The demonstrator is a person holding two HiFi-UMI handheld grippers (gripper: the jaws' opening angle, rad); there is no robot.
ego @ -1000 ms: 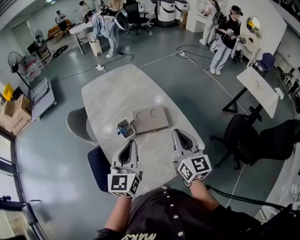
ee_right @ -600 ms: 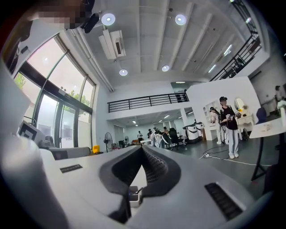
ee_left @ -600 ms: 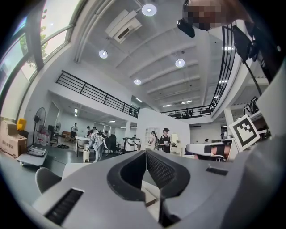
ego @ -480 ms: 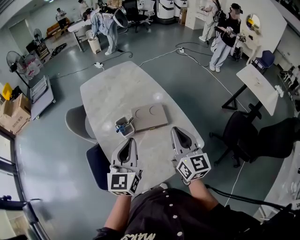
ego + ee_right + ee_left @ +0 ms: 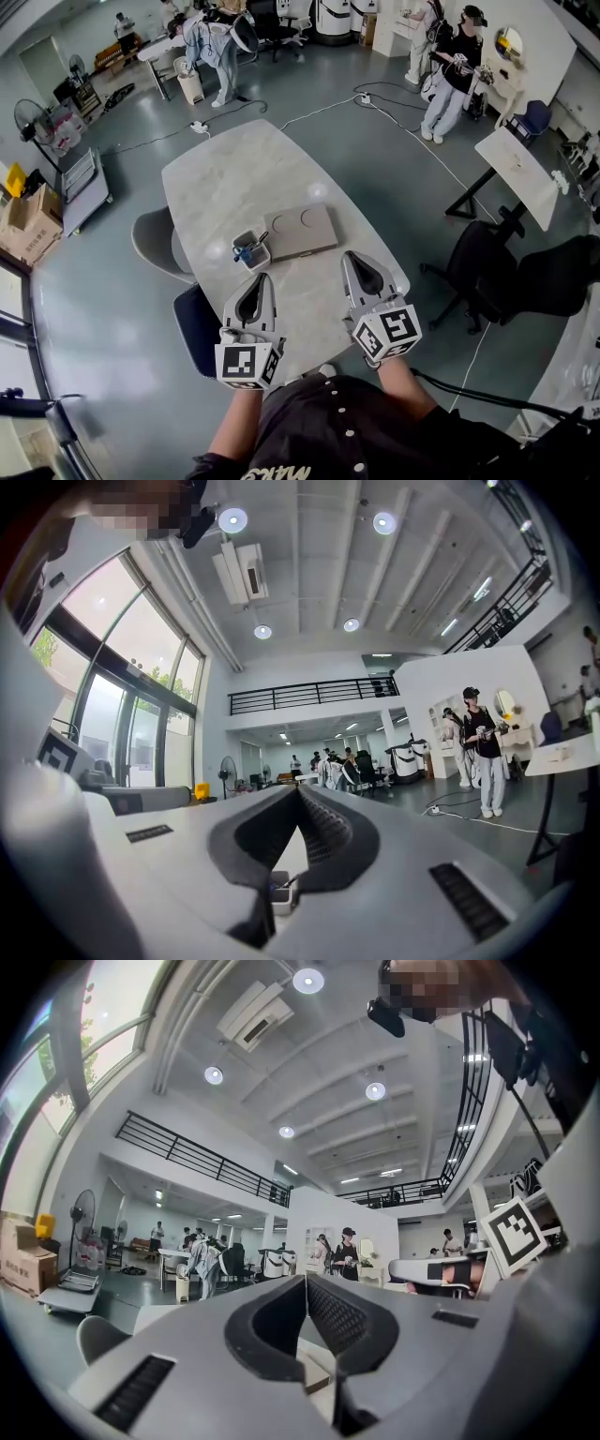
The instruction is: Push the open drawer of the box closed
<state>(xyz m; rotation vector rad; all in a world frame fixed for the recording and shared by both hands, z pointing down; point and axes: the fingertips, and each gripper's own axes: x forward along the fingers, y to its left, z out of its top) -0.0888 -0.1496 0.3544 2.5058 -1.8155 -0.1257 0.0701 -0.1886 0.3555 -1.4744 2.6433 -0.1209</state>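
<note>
**Drawer stands out of the box, both grippers shut short of it**

The drawer [image 5: 251,251] is pulled out from the end of the flat tan box [image 5: 302,232]. It sits just ahead of the left gripper [image 5: 260,278] fingertips, near but not touching, with small blue items inside. The box itself lies ahead of both grippers and between their lines. Its nearest corner is just ahead and inward of the right gripper [image 5: 353,258] tips, with a gap of bare table [image 5: 225,178] between.

Both pairs of fingers are pressed together at the tips, with nothing between them.

The head view gives the layout but not the fingertips closely. The left gripper [image 5: 305,1281] view shows the pads meeting. A tan piece of the box [image 5: 314,1371] shows low in the loop behind the tips; which part it is cannot be told. The right gripper [image 5: 298,791] view shows its pads meeting as well. Through its loop it shows the drawer [image 5: 278,889], with something blue and a thin dark stick inside, which the left gripper view does not give.

Outward of the left fingers, a strip of bare top separates the drawer from the table's edge. A grey chair [image 5: 150,246] and a dark blue chair [image 5: 192,328] are tucked in there. Beyond the box the top is bare to its far end. Outward of the right fingers the table edge is close, with a black office chair [image 5: 487,277] standing off on the floor
</note>
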